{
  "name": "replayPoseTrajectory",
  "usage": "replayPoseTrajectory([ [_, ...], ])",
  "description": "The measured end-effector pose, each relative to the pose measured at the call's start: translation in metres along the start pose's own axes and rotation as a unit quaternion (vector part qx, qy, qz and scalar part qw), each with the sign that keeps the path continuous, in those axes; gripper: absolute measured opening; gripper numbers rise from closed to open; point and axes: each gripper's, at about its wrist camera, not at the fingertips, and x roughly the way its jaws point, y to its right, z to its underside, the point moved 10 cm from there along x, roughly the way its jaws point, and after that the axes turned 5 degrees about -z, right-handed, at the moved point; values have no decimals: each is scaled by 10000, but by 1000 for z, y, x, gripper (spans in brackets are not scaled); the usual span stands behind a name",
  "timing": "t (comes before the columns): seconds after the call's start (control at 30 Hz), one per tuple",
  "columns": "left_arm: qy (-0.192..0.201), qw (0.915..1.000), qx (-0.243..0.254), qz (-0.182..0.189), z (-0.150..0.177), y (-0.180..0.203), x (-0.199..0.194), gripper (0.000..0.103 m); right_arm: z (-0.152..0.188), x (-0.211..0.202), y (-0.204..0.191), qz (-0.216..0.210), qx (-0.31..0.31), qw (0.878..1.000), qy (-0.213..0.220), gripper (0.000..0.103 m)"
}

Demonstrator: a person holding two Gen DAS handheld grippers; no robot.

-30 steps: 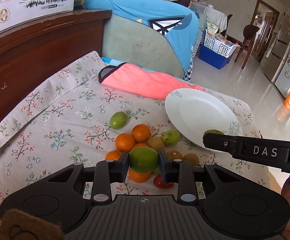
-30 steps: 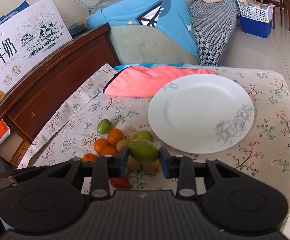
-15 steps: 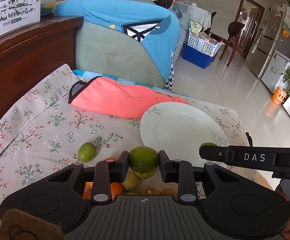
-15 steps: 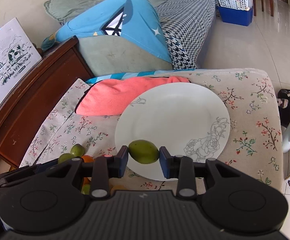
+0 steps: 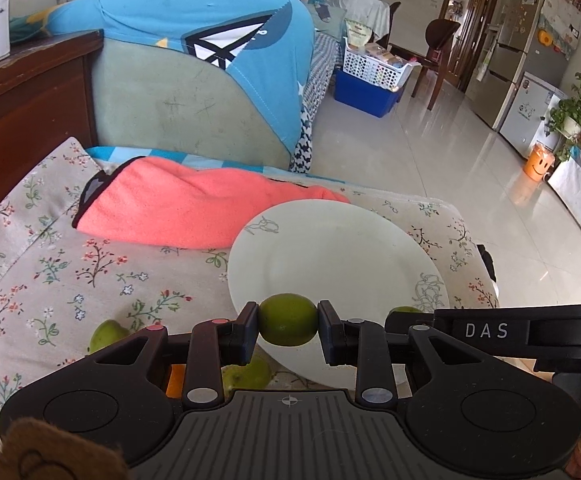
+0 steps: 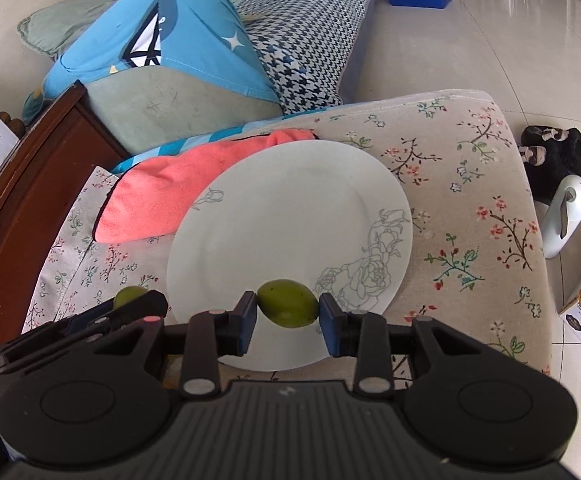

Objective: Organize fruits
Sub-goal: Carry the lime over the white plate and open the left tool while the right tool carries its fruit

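My left gripper (image 5: 288,326) is shut on a round green fruit (image 5: 288,319) and holds it over the near rim of a white plate (image 5: 330,248). My right gripper (image 6: 288,314) is shut on an oval green fruit (image 6: 288,309) and holds it above the near part of the same plate (image 6: 282,220). The plate holds no fruit. The right gripper's side shows in the left wrist view at the right, and its fruit (image 5: 404,310) peeks out there. Loose green fruits (image 5: 106,334) and an orange one (image 5: 175,378) lie on the floral cloth (image 5: 50,264), mostly hidden under my left gripper.
A pink towel (image 5: 194,204) lies against the plate's far left rim. A dark wooden cabinet (image 5: 22,96) stands at the left and a sofa with a blue cover (image 5: 218,48) behind. The cloth's edge drops to tiled floor (image 6: 470,40) at the right.
Both grippers have carried their green fruits away from the fruit pile toward the right and forward, until they hang over the plate. The pile has slid out of view beneath the left gripper.
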Motion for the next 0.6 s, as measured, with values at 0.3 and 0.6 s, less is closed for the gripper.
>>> replayPoseTrajectory([
  [0.3, -38, 9998, 204, -44, -2, 11, 14, 29, -4, 7, 7, 191, 62, 9998, 8, 34],
  [0.6, -20, 9997, 236, -101, -6, 15, 16, 31, -8, 11, 10, 288, 13, 9996, 66, 35],
])
